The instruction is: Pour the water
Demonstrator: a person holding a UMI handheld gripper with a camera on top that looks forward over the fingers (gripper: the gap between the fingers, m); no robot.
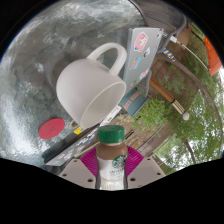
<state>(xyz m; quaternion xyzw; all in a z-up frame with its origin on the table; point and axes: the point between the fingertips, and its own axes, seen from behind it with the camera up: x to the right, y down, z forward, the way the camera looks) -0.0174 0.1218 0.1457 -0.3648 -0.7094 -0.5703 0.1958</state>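
So here's where it's at: the gripper (111,170) has its jaws closed on a bottle (111,160), which sits right between the two pink pads (88,163) at about 6 o'clock, nearest to the camera. The bottle has a green round logo on a pale label and a brownish cap on top. The cap looks like it's on, so my guess is nothing can come out of it yet, though I can't tell for sure whether it's screwed tight. What's inside the bottle I can't really make out, since the label covers most of what shows.

Just beyond the bottle, up toward 11 o'clock, there's a white mug (90,83) with its handle pointing to about 1 o'clock. The whole scene looks tilted, and the mug's opening isn't facing us, so I can't tell if there's any water in it.

Left of the mug, around 9 o'clock, a small red lid (51,127) lies on the counter (30,70), which looks like grey marble. Behind the mug, at 1 o'clock, stands a pale carton (140,50) with some pink print on it. Farther off toward 3 o'clock there's green foliage.

Progress-wise I'd say it's early to mid: the bottle is grabbed and brought near the mug, and the actual pouring looks not yet done
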